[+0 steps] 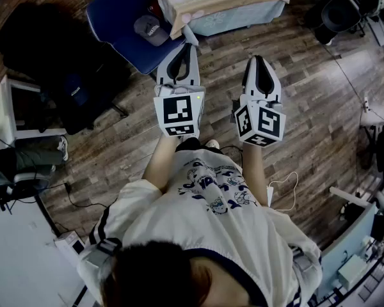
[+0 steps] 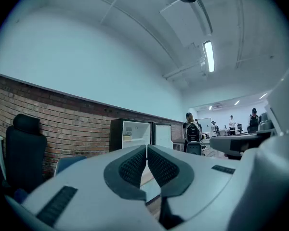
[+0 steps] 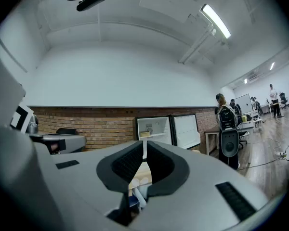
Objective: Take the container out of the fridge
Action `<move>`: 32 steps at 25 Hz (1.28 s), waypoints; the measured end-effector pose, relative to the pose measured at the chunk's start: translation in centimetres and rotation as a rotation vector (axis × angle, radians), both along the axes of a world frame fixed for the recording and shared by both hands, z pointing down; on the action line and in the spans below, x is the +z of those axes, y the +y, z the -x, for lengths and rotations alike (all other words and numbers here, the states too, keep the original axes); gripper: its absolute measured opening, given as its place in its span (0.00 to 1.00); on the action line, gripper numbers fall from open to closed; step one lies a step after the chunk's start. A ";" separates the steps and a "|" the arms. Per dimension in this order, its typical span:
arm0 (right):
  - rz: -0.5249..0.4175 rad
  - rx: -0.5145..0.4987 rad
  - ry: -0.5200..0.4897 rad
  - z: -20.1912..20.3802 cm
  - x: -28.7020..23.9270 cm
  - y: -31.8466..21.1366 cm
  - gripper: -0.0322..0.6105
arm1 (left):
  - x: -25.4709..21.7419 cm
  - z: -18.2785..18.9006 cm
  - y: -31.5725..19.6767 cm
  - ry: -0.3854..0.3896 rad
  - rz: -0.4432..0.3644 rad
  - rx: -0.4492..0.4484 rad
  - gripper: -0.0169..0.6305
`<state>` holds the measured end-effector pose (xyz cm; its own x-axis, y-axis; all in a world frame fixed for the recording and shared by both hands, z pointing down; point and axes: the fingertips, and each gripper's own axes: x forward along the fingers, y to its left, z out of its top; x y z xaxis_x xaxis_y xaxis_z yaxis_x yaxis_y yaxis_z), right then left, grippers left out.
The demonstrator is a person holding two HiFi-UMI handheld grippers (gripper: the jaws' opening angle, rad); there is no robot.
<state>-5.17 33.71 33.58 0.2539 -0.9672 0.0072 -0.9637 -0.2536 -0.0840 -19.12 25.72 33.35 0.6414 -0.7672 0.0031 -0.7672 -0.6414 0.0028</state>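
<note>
No word, number or brand can be read anywhere in these views. The blue print on the person's white shirt and the small emblem on the cap lying on the blue chair are both too small and blurred to make out. The left cube and the right cube carry only black-and-white square marker patterns, not letters or figures.
</note>
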 end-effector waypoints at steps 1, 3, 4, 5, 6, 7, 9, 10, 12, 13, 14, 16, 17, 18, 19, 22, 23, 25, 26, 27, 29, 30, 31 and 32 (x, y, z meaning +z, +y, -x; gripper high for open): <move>0.000 -0.001 0.000 0.0 0.1 -0.1 0.12 | 0.1 0.0 -0.1 0.000 0.001 0.000 0.06; -0.002 -0.001 0.000 0.1 0.1 -0.3 0.12 | 0.3 0.0 -0.3 0.000 0.003 0.000 0.06; -0.003 -0.002 0.000 0.1 0.1 -0.4 0.12 | 0.3 0.0 -0.5 0.001 0.003 0.001 0.06; -0.004 -0.001 0.001 0.2 0.1 -0.5 0.12 | 0.3 0.0 -0.6 0.003 0.003 0.001 0.06; -0.004 -0.001 0.001 0.2 0.1 -0.6 0.12 | 0.3 0.0 -0.7 0.004 0.004 0.002 0.06; -0.003 -0.001 0.001 0.3 0.1 -0.7 0.12 | 0.3 0.0 -0.8 0.005 0.004 0.002 0.06; 0.000 -0.002 0.001 0.3 0.2 -0.9 0.12 | 0.2 0.1 -1.0 0.006 0.003 0.003 0.06; 0.002 -0.001 0.000 0.4 0.2 -1.0 0.12 | 0.2 0.1 -1.1 0.006 0.004 0.003 0.06; 0.007 0.004 -0.004 0.3 0.3 -1.2 0.12 | 0.1 0.1 -1.3 0.008 0.006 0.002 0.06; 0.009 0.007 -0.007 0.3 0.3 -1.3 0.12 | 0.1 0.1 -1.4 0.008 0.007 0.002 0.06; 0.010 0.009 -0.012 0.3 0.4 -1.5 0.12 | 0.1 0.1 -1.6 0.008 0.007 0.002 0.06; 0.010 0.010 -0.021 0.4 0.5 -1.9 0.12 | 0.2 0.2 -2.0 0.009 0.009 0.004 0.06; 0.011 0.011 -0.024 0.6 0.5 -2.1 0.12 | 0.2 0.3 -2.2 0.010 0.010 0.006 0.06; 0.011 0.011 -0.025 0.8 0.5 -2.4 0.12 | 0.2 0.3 -2.5 0.012 0.011 0.008 0.06; 0.010 0.011 -0.025 1.0 0.5 -2.6 0.12 | 0.3 0.4 -2.7 0.014 0.012 0.012 0.06; 0.009 0.011 -0.027 1.5 0.7 -3.6 0.12 | 0.5 0.5 -3.6 0.014 0.013 0.022 0.06; 0.010 0.013 -0.027 1.6 0.8 -3.9 0.12 | 0.6 0.6 -4.0 0.012 0.012 0.026 0.06; 0.010 0.025 -0.028 1.8 1.0 -4.4 0.12 | 0.8 0.7 -4.6 0.006 0.012 0.036 0.06; 0.009 0.034 -0.030 1.9 1.0 -4.6 0.12 | 0.9 0.8 -4.8 0.002 0.012 0.041 0.06; 0.008 0.043 -0.032 2.1 1.1 -4.8 0.12 | 1.0 0.9 -5.1 0.000 0.013 0.046 0.06; 0.010 0.050 -0.034 2.4 1.3 -5.1 0.12 | 1.2 1.1 -5.6 -0.002 0.018 0.050 0.06; 0.014 0.051 -0.033 2.5 1.4 -5.3 0.12 | 1.3 1.2 -5.8 -0.002 0.023 0.052 0.06; 0.018 0.052 -0.033 2.5 1.5 -5.5 0.12 | 1.5 1.2 -6.0 -0.003 0.028 0.054 0.06; 0.023 0.053 -0.034 2.5 1.6 -5.7 0.12 | 1.6 1.2 -6.1 -0.003 0.032 0.056 0.06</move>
